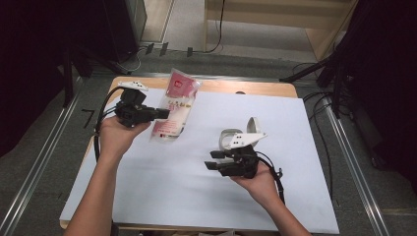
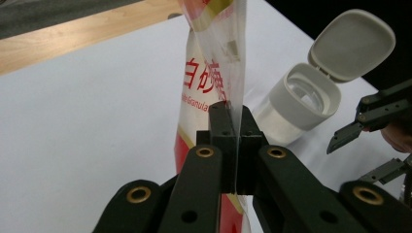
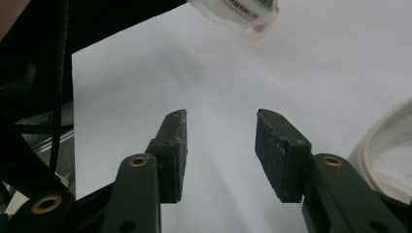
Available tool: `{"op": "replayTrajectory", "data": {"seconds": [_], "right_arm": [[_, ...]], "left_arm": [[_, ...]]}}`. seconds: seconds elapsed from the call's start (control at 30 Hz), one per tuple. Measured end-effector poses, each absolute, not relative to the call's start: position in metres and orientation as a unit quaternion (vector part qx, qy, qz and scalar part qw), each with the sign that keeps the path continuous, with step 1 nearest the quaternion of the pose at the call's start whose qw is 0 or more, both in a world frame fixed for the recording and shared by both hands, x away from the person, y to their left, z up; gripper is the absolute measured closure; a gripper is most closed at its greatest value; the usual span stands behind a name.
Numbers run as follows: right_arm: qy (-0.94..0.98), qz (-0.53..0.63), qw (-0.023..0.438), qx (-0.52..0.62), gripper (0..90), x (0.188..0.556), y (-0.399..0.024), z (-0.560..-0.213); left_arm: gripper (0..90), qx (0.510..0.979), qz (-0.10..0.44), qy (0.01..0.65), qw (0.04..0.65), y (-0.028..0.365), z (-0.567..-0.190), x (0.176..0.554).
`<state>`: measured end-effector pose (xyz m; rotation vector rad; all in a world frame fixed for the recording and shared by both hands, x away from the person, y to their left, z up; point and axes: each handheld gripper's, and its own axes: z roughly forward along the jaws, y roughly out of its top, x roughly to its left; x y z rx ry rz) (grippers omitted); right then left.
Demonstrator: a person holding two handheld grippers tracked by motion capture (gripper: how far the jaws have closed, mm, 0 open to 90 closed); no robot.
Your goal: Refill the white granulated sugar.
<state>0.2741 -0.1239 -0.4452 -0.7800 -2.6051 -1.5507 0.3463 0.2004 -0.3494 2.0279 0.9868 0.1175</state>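
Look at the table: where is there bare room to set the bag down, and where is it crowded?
Bare white sheet lies between the two forearms, toward the near edge, and at the far right corner beyond the open-lidded jar. It is crowded mid-table, where the right gripper sits beside the jar, and far left, where the left gripper pinches the sugar bag.

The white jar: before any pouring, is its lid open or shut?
Open. The white jar has its hinged lid flipped back, and the mouth shows in the left gripper view.
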Motion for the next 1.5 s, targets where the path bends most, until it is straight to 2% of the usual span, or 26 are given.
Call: {"op": "replayTrajectory", "data": {"seconds": [0.43,0.87,1.5], "right_arm": [[-0.829,-0.493,0.008,-0.262,55.5,0.27,-0.154,-0.447],[-0.827,-0.495,0.006,-0.265,55.7,0.268,-0.154,-0.451],[-0.827,-0.493,0.0,-0.271,55.9,0.266,-0.161,-0.452]], "left_arm": [[90.0,0.813,0.057,0.381,0.437,0.185,-0.373,0.378],[90.0,0.823,0.035,0.381,0.42,0.181,-0.405,0.382],[90.0,0.825,0.035,0.36,0.434,0.195,-0.417,0.372]]}}
